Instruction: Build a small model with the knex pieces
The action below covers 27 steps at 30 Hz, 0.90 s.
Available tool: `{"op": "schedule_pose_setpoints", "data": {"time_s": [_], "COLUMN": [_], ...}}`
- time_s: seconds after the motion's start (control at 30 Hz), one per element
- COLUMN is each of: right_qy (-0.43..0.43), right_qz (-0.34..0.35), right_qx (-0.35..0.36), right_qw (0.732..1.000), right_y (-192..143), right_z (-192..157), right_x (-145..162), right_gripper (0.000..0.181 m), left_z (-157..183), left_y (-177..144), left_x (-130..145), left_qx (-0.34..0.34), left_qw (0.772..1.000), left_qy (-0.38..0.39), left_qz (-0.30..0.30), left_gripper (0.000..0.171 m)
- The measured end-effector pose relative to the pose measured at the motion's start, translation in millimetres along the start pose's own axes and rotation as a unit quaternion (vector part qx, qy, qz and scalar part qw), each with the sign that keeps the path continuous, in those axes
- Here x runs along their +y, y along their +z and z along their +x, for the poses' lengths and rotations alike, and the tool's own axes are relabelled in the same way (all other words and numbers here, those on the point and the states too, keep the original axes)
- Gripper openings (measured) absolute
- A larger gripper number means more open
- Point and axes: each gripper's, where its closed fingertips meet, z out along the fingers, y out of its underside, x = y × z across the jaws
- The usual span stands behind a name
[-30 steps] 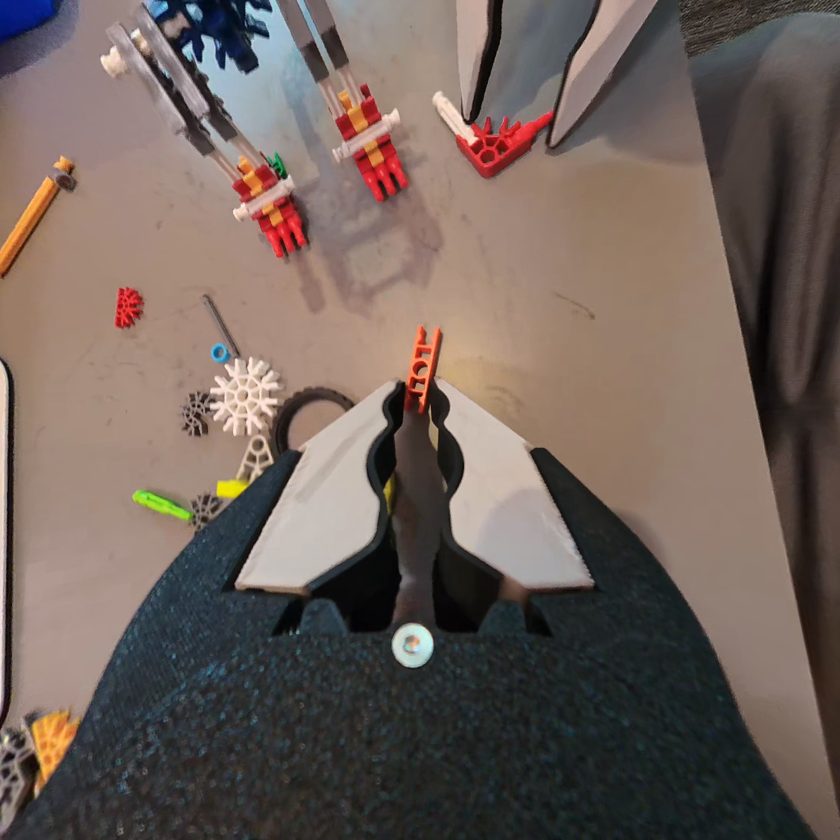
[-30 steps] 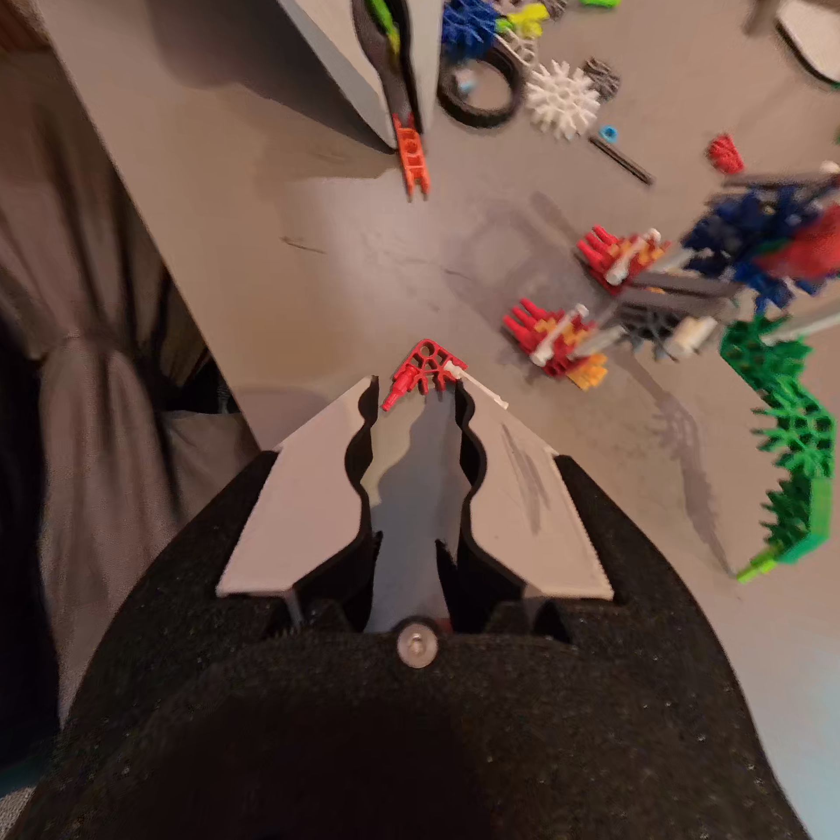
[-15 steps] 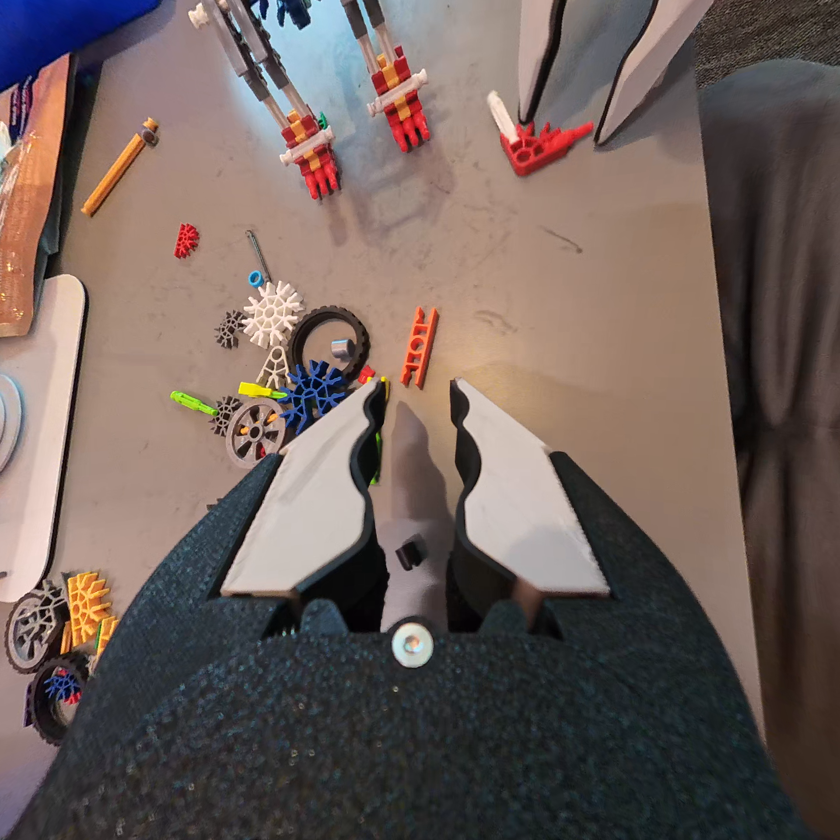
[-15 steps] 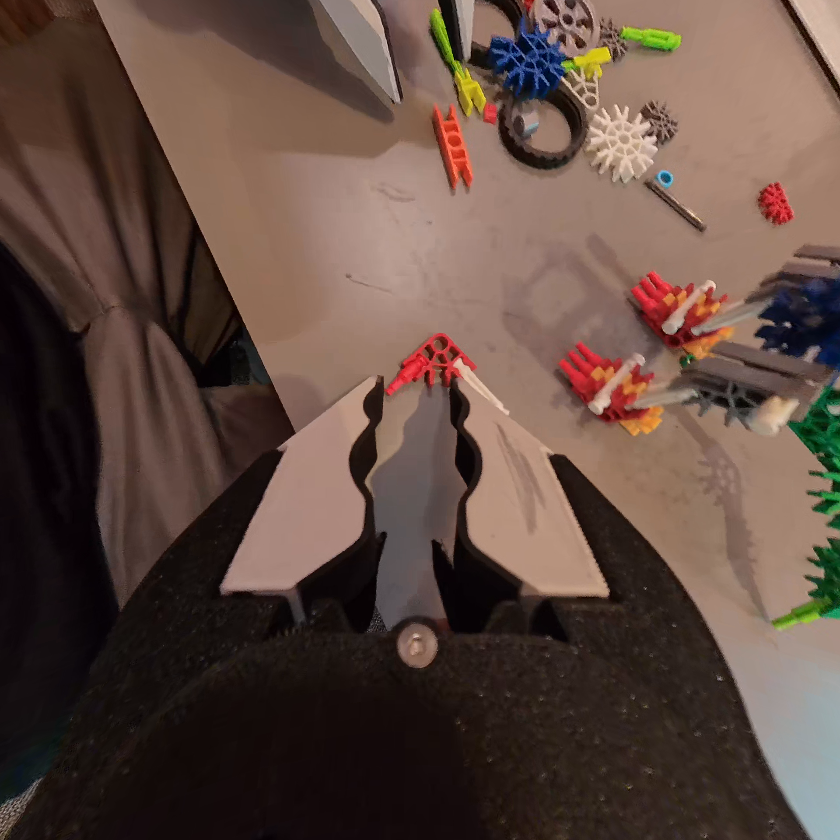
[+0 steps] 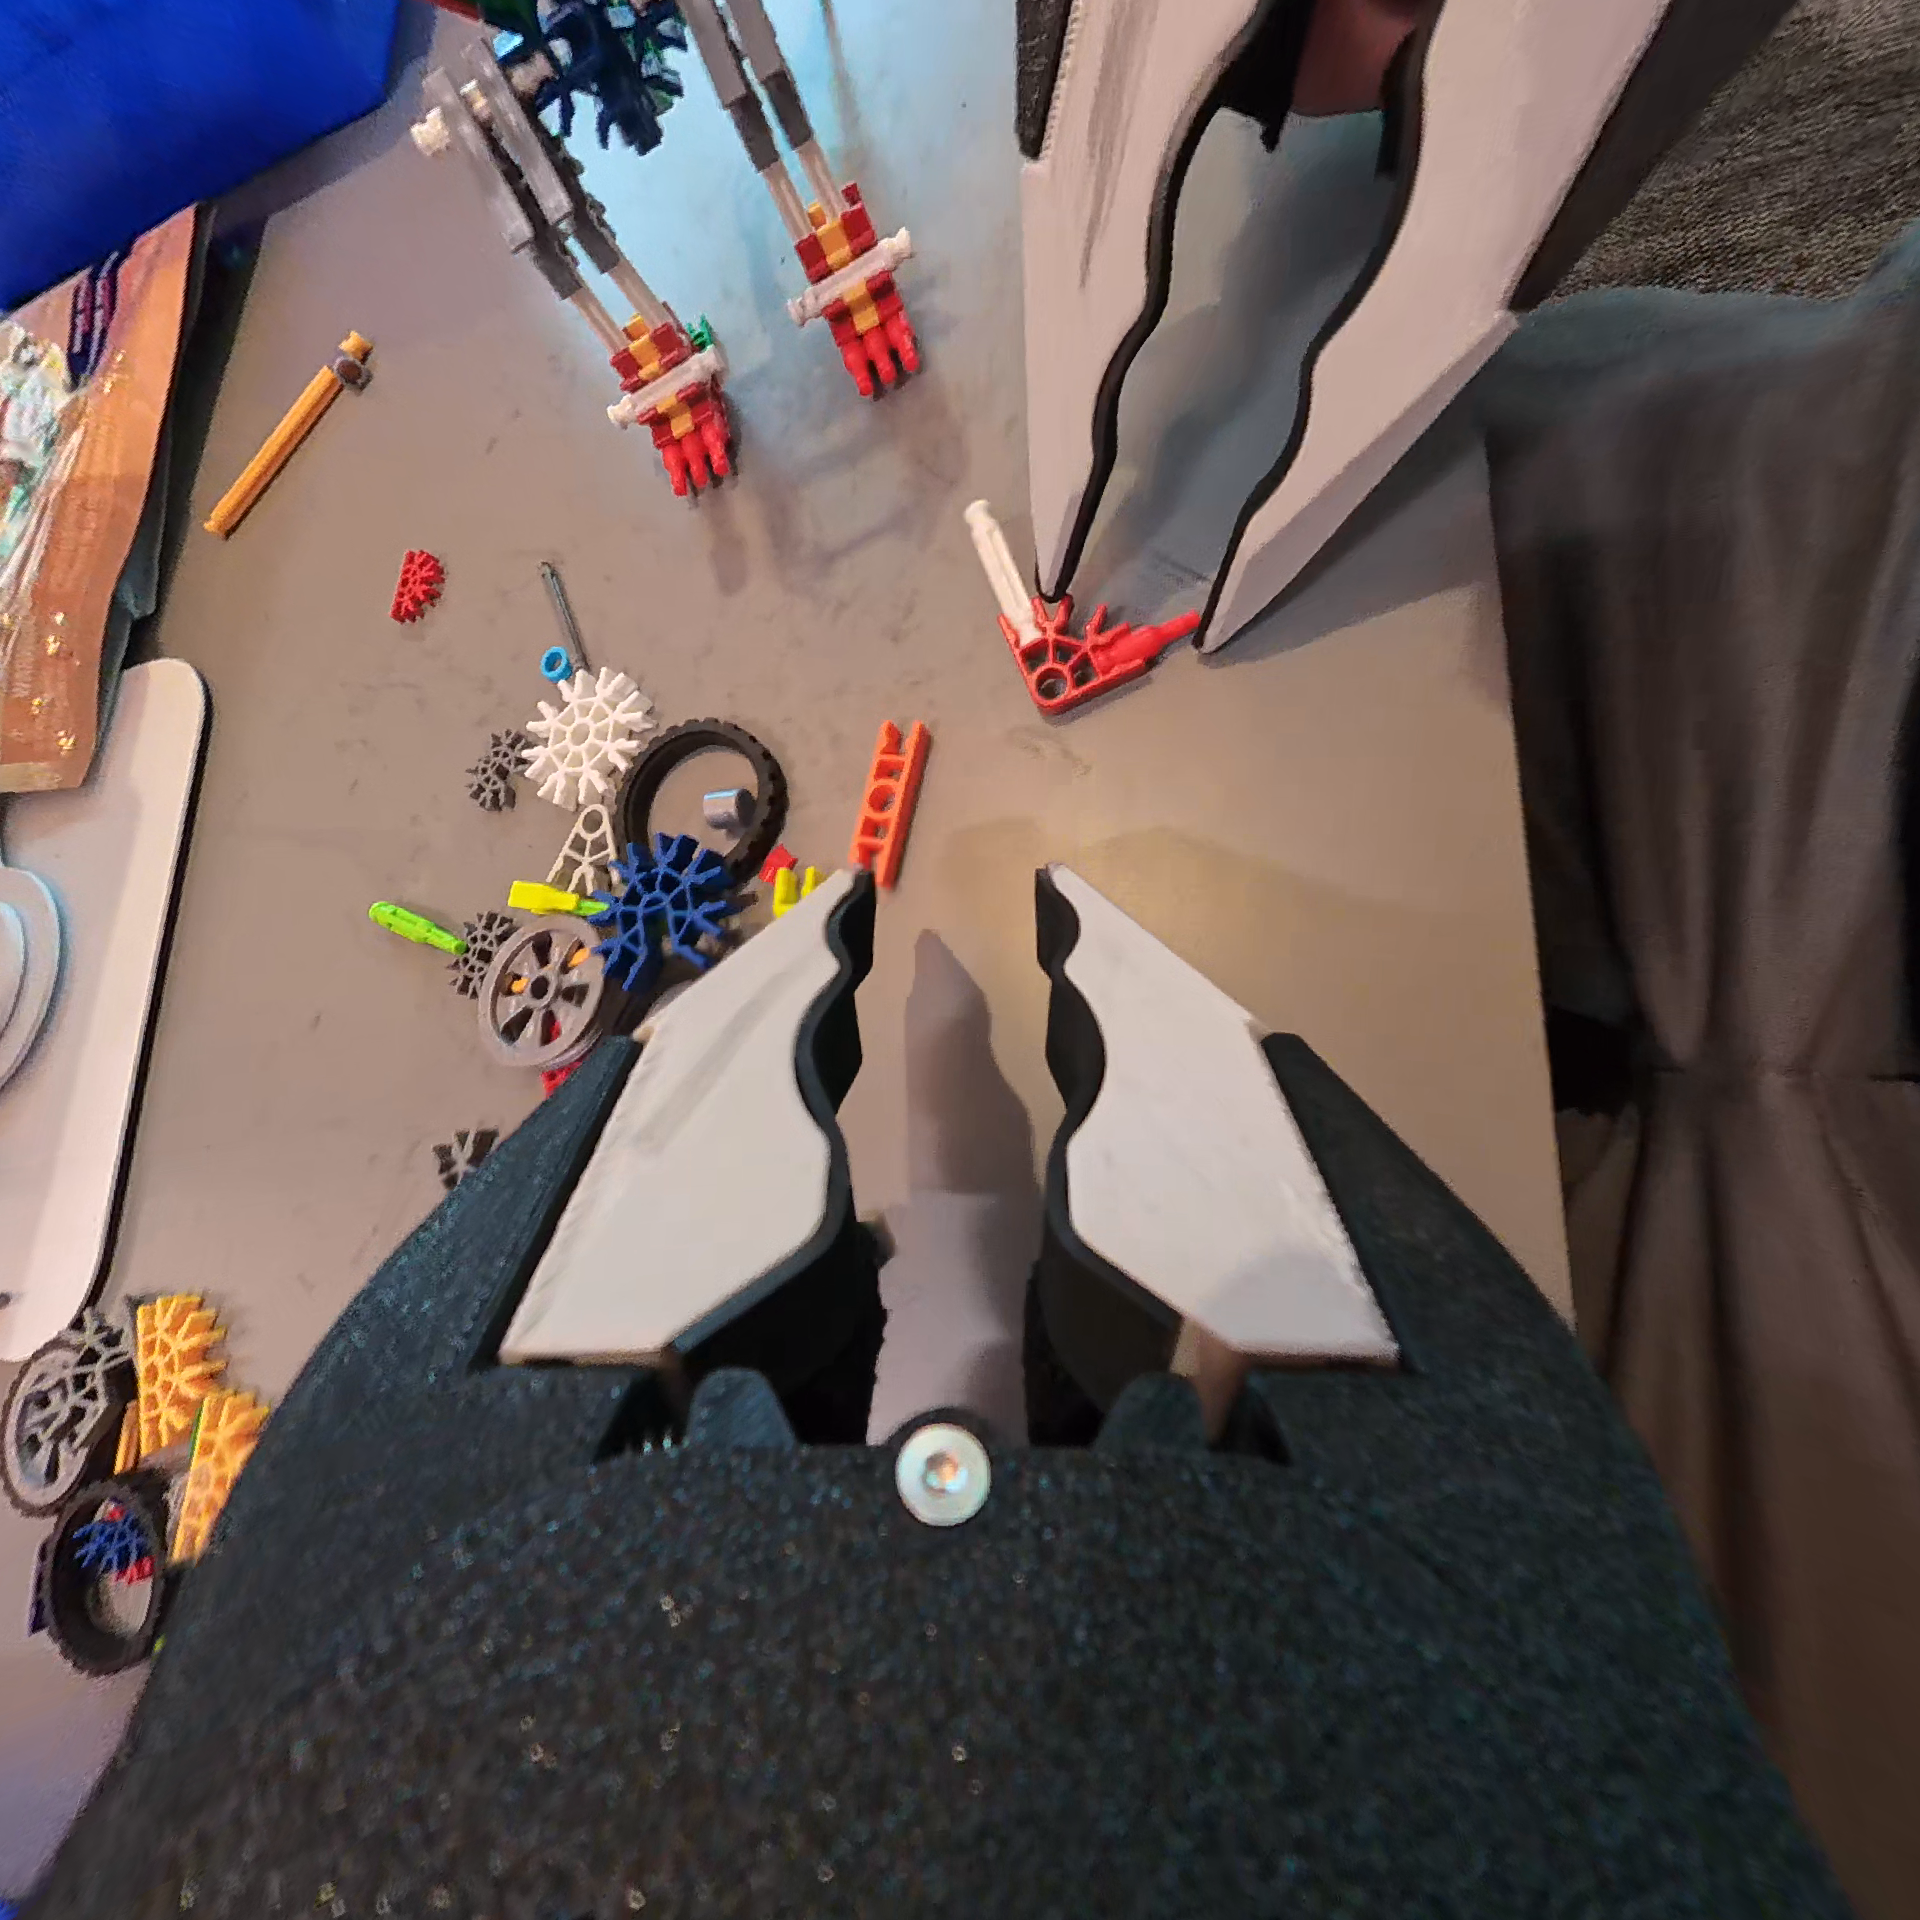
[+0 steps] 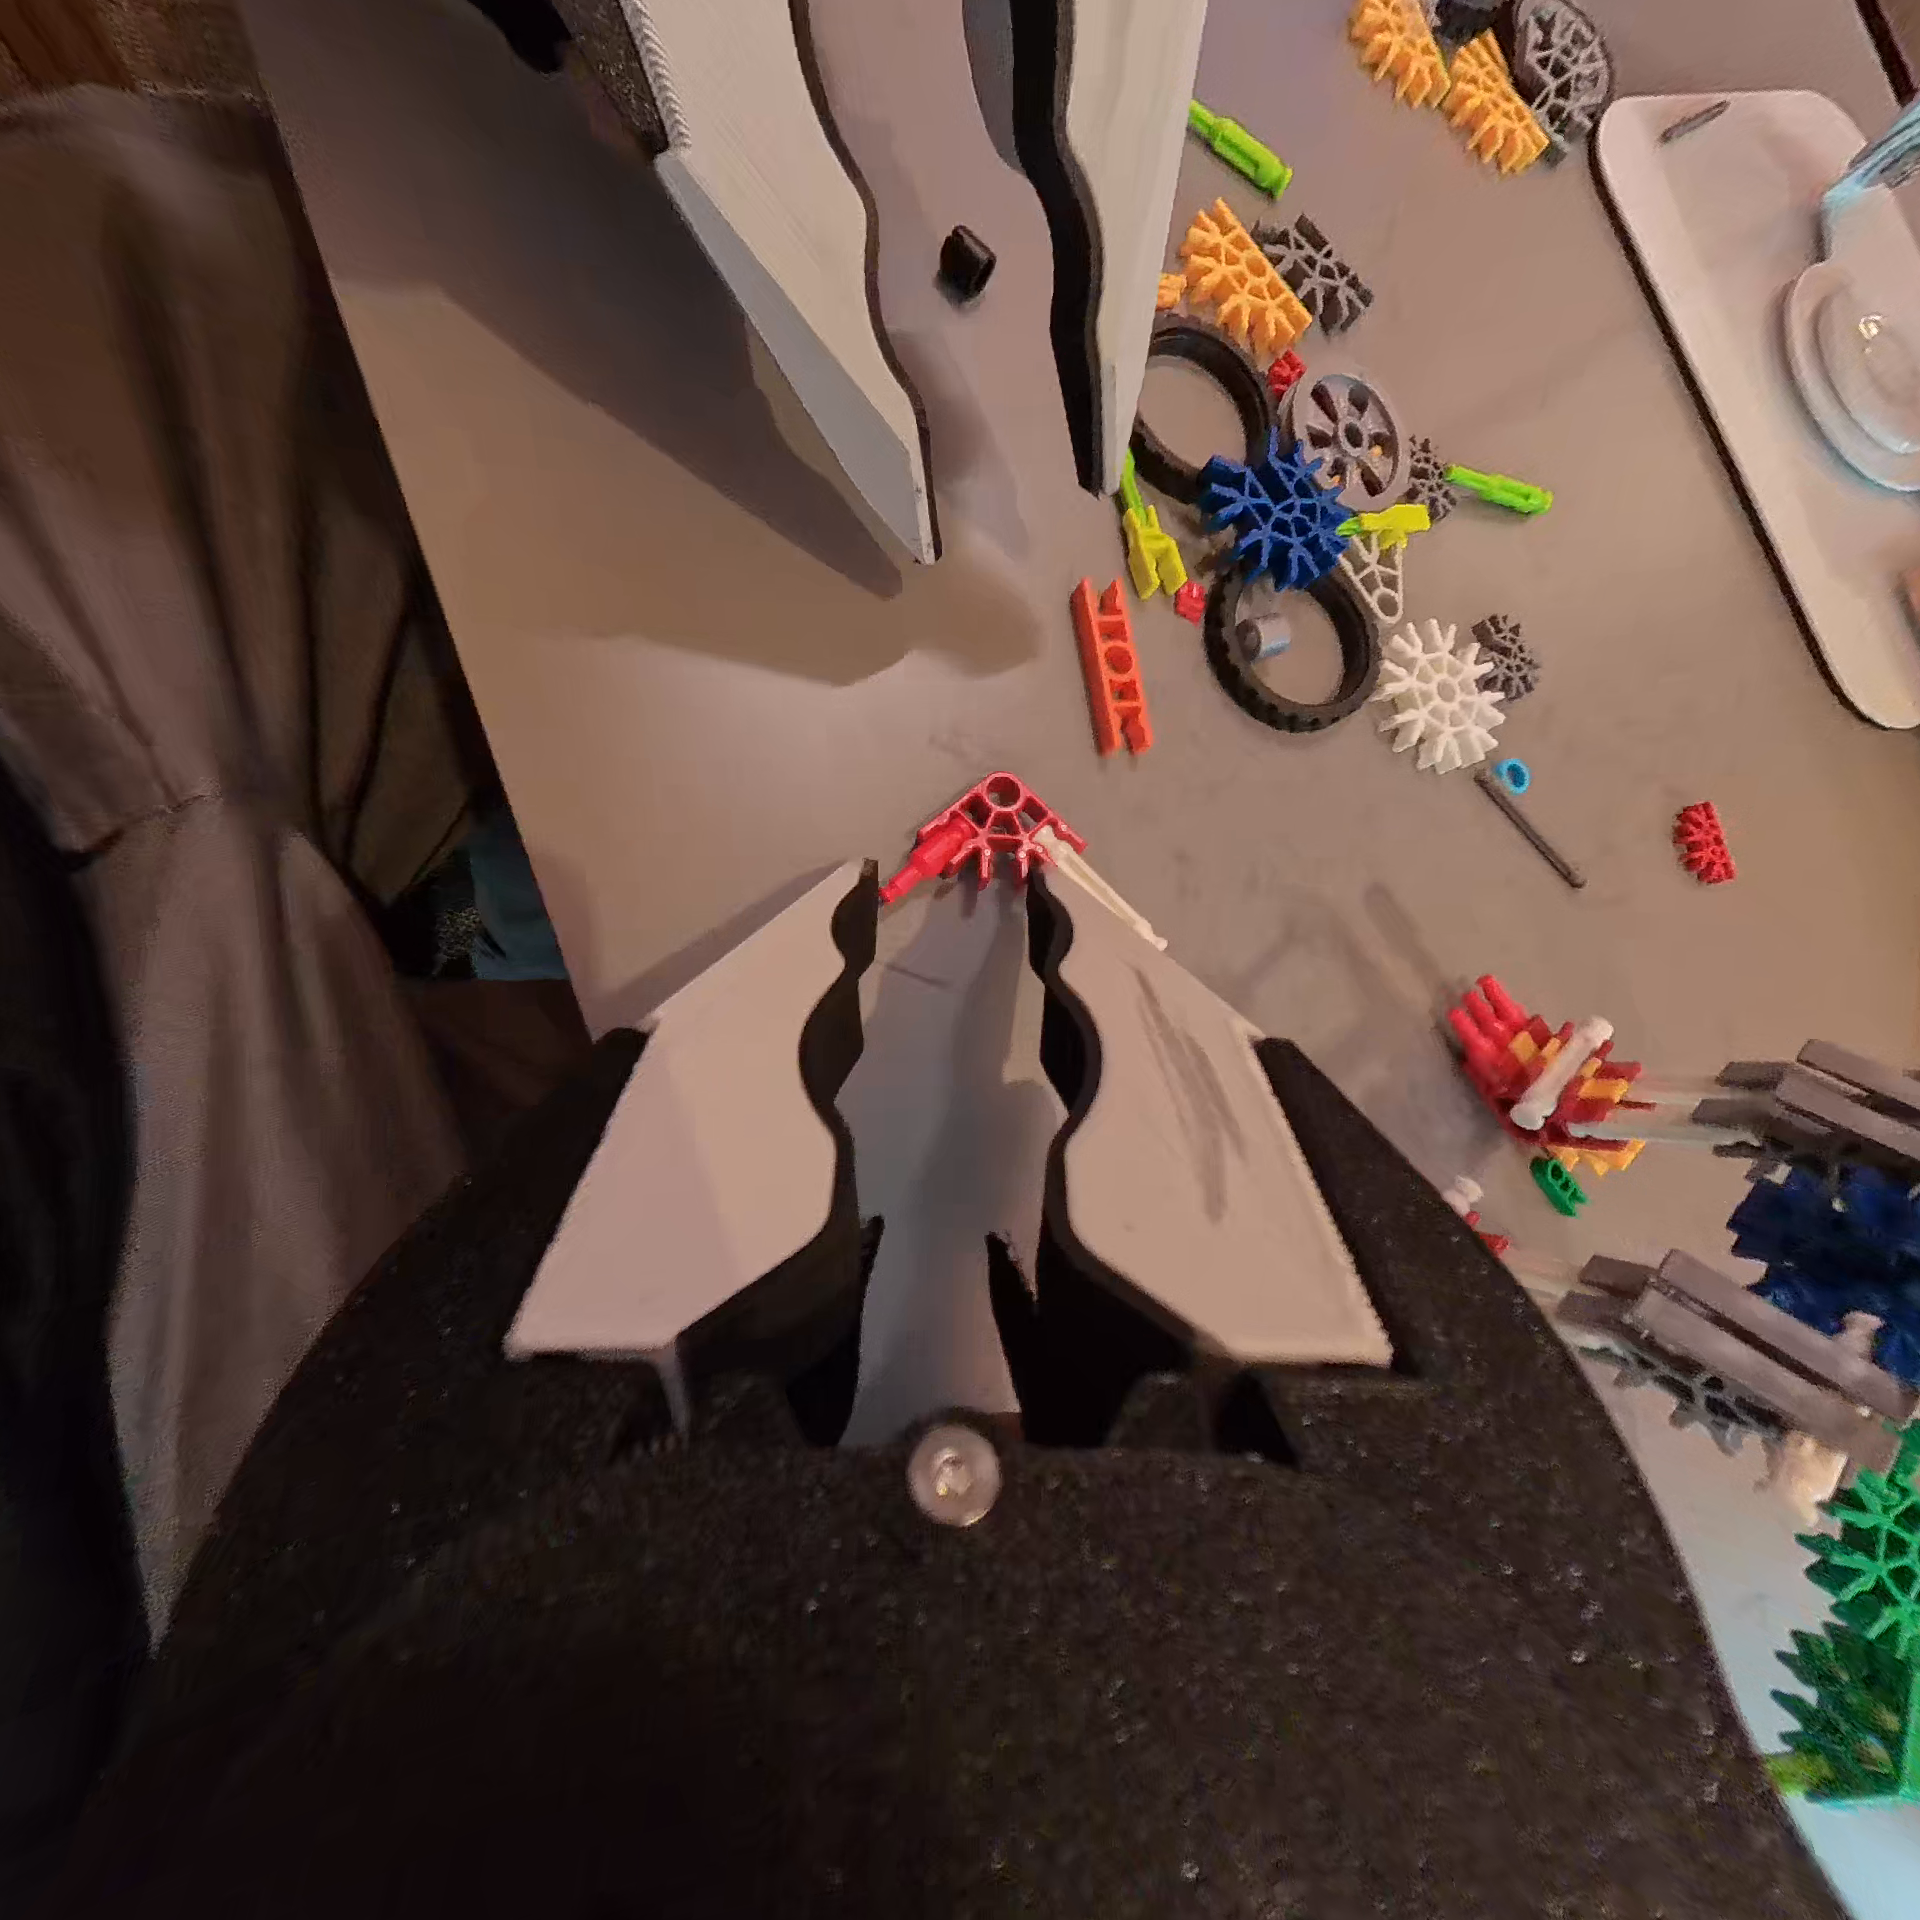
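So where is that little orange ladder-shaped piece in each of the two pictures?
Left wrist view: orange ladder piece lies centre, just beyond the left gripper's left fingertip.
Right wrist view: upper centre, beyond the red corner connector.
Shared landmark: the black tyre beside it.

Behind the left gripper's [image 5: 954,883] left finger, a small heap of parts is partly hidden: the yellow clips [image 5: 792,888], a grey wheel [image 5: 540,995] and a black connector [image 5: 464,1155] each show only in part. Farther to that finger's left, a tyre [image 5: 99,1605] and an orange fan piece [image 5: 177,1361] are cut by the frame edge and the gripper body. In the right wrist view, the white rod [image 6: 1103,896] runs under the right gripper's [image 6: 948,883] right finger, its near end unseen. Beyond that finger, the grey-beamed model [image 6: 1766,1340] and green connectors [image 6: 1865,1621] are blurred and cut off. A glass [image 6: 1870,343] far ahead is cropped.
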Motion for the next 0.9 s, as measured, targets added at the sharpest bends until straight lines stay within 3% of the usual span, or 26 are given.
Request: {"op": "schedule_pose_setpoints", "data": {"time_s": [0.2,0.47,0.7,0.9], "right_qy": [0.006,0.040,0.030,0.021], "right_qz": [0.009,0.084,0.076,0.057], "right_qx": [0.010,0.056,0.063,0.077], "right_qw": [1.000,0.994,0.995,0.995], "right_y": [0,-17,-9,-5], "right_z": [7,28,26,30], "right_x": [-5,-14,-4,1], "right_gripper": [0.033,0.032,0.032,0.032], "left_z": [-8,-28,-52,-48], "left_y": [-8,-27,-33,-14], "left_x": [9,30,45,28], "left_qx": [-0.021,-0.068,-0.120,-0.089], "left_qw": [1.000,0.996,0.988,0.994], "left_qy": [-0.007,-0.048,-0.074,-0.032], "left_qz": [-0.003,-0.034,-0.064,-0.056], "left_gripper": [0.033,0.036,0.039,0.043]}}
